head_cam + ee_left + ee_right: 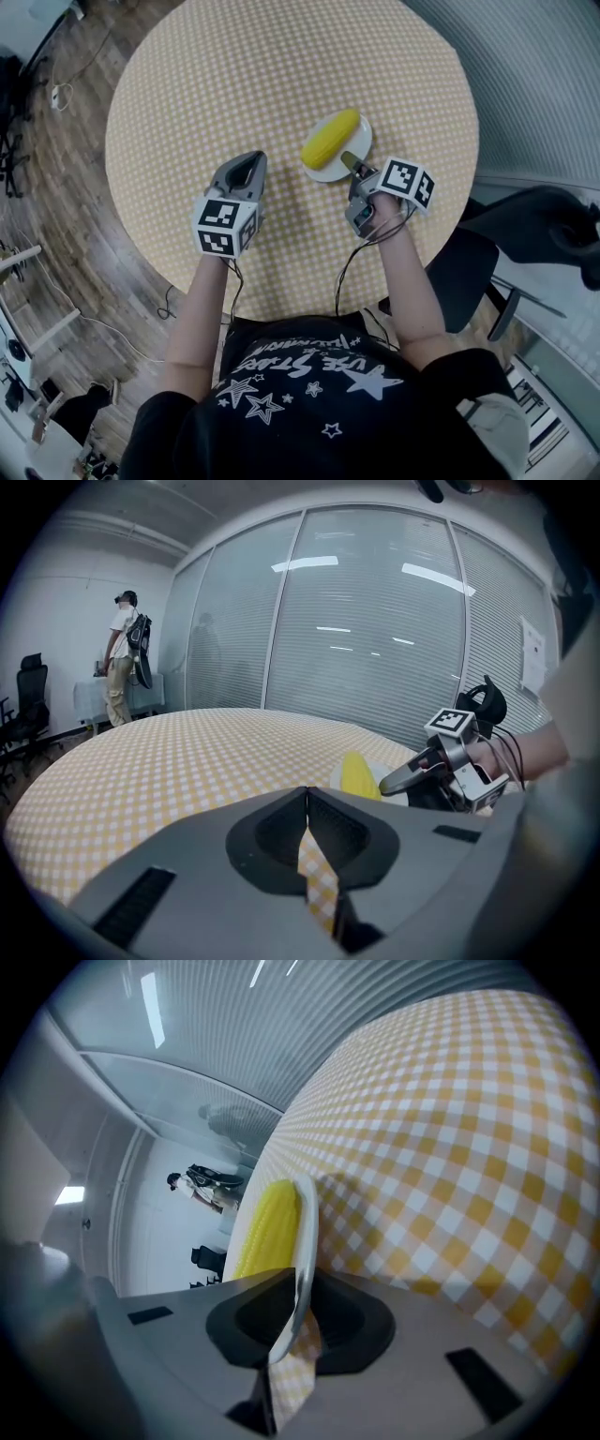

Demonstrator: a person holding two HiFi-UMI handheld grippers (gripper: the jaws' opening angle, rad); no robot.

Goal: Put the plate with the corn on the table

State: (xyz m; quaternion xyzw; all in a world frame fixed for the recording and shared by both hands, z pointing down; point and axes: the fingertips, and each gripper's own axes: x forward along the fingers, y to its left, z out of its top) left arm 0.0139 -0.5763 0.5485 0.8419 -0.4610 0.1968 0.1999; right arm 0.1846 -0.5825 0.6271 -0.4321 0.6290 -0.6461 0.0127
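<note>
Head view: right tongs [350,162] tight on plate [363,141] of corn [330,138]; left tongs [247,167] together, empty.

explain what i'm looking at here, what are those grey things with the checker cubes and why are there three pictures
No robot here: a person holds a two-fingered gripper in each hand, and the marked cubes are part of those grippers. The head view looks down from a camera on the person's head at a round table covered in yellow checks. The other two cameras ride on the grippers themselves. The right gripper has its fingers shut on the rim of a white plate carrying a corn cob. The left gripper is shut and holds nothing.
</note>
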